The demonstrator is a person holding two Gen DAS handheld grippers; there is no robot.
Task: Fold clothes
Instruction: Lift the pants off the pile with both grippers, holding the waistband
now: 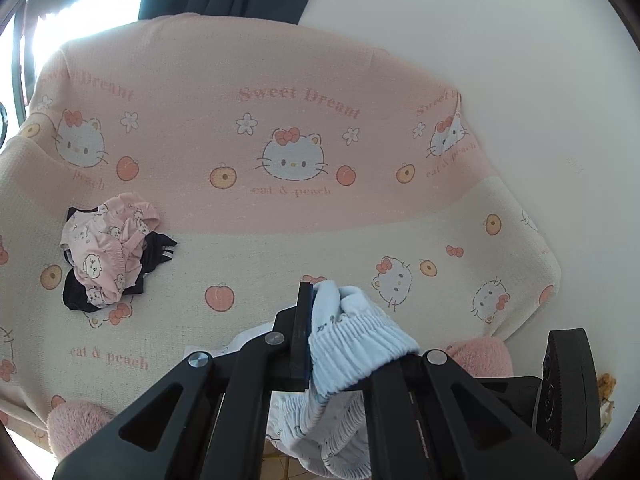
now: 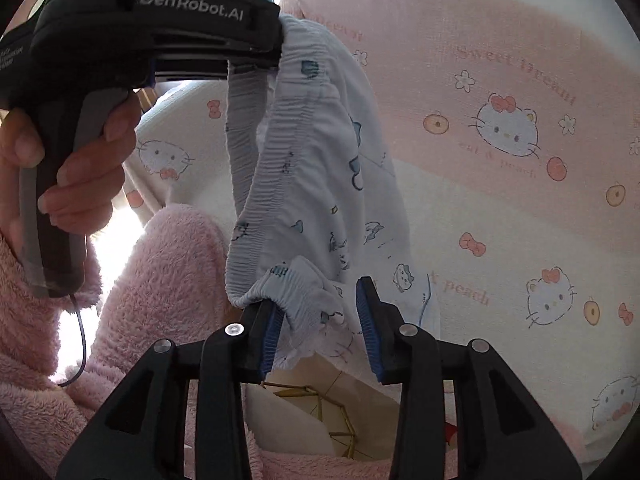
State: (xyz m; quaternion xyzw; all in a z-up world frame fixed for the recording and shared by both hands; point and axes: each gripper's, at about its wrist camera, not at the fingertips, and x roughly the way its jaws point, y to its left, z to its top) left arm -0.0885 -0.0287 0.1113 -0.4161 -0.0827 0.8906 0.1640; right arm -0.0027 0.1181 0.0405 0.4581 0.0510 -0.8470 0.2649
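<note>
Light blue printed shorts (image 2: 320, 184) with an elastic waistband hang in the air between both grippers. My left gripper (image 1: 340, 312) is shut on the waistband (image 1: 356, 344); in the right wrist view the left gripper (image 2: 276, 48) holds the upper end. My right gripper (image 2: 320, 312) has its jaws part open around the lower waistband, the cloth draped over the left finger (image 2: 268, 328). The right gripper also shows at the edge of the left wrist view (image 1: 568, 392).
A sofa covered by a pink and cream cat-print blanket (image 1: 280, 220) fills the background. A pile of pink and dark clothes (image 1: 112, 252) lies on its left. Pink fleece sleeves and legs (image 2: 168, 280) are below.
</note>
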